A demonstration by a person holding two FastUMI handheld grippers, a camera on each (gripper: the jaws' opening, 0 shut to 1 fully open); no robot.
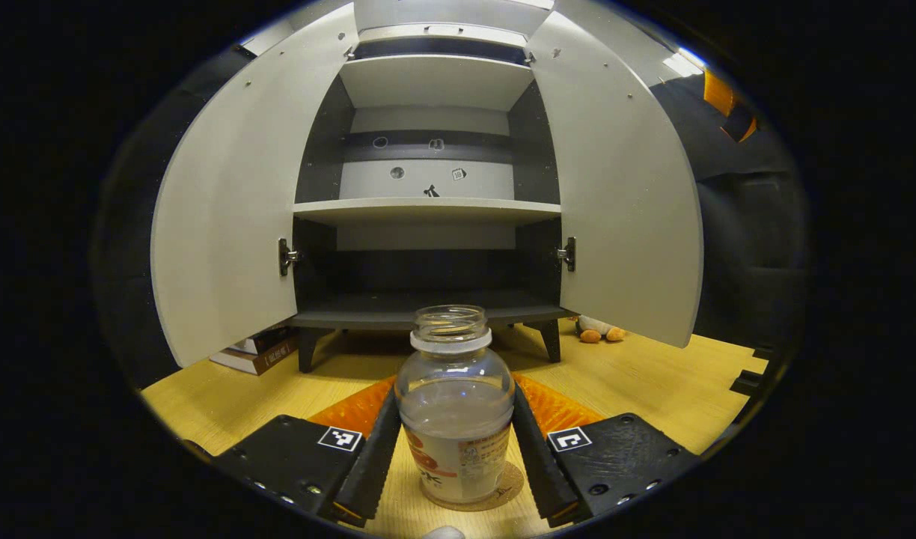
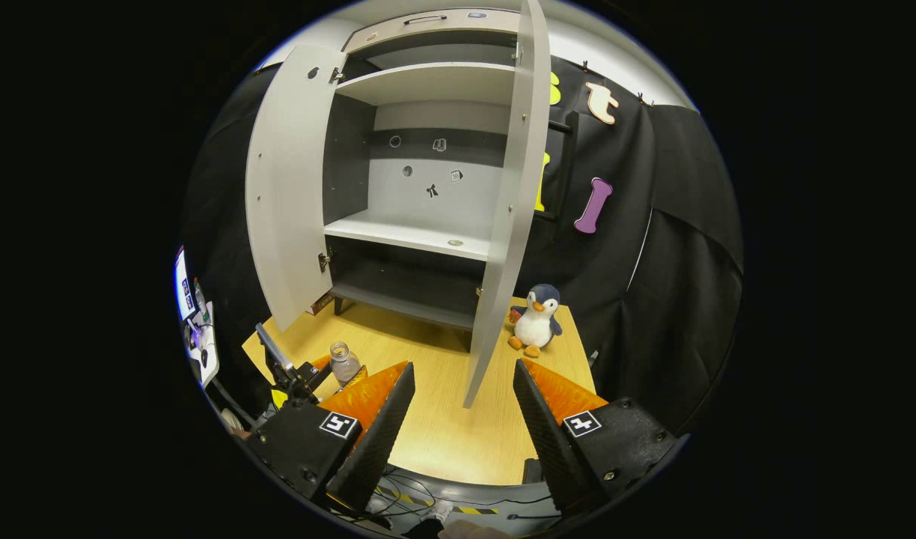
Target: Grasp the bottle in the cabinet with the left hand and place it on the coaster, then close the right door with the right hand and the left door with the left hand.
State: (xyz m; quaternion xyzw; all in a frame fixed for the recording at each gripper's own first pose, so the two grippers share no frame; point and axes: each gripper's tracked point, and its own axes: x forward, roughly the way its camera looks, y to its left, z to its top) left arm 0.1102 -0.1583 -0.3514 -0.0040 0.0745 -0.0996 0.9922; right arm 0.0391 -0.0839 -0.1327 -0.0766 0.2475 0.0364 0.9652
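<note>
**A:** Left gripper view: how far along is the job?

**B:** The bottle (image 1: 455,404) stands upright between the fingers of the left gripper (image 1: 455,457), its base on the round coaster (image 1: 503,490) just under the tips. Both fingers lie against its sides, so the jaws appear to be pinching it; the release looks not yet made. Beyond the tips, the cabinet (image 1: 428,211) gapes, left door (image 1: 230,224) and right door (image 1: 623,217) swung wide.

**A:** And the right gripper view?

**B:** The right gripper (image 2: 458,419) has its jaws spread with nothing between them. The right door (image 2: 507,217) stands edge-on straight ahead of the gap, apart from the tips. The bottle (image 2: 344,363) sits far off beside the near finger, with the left gripper (image 2: 297,374) at it. A penguin toy (image 2: 536,318) waits beyond the other finger.

**A:** So what remains?

**B:** Placement looks nearly done; letting go and closing both doors are left.
</note>
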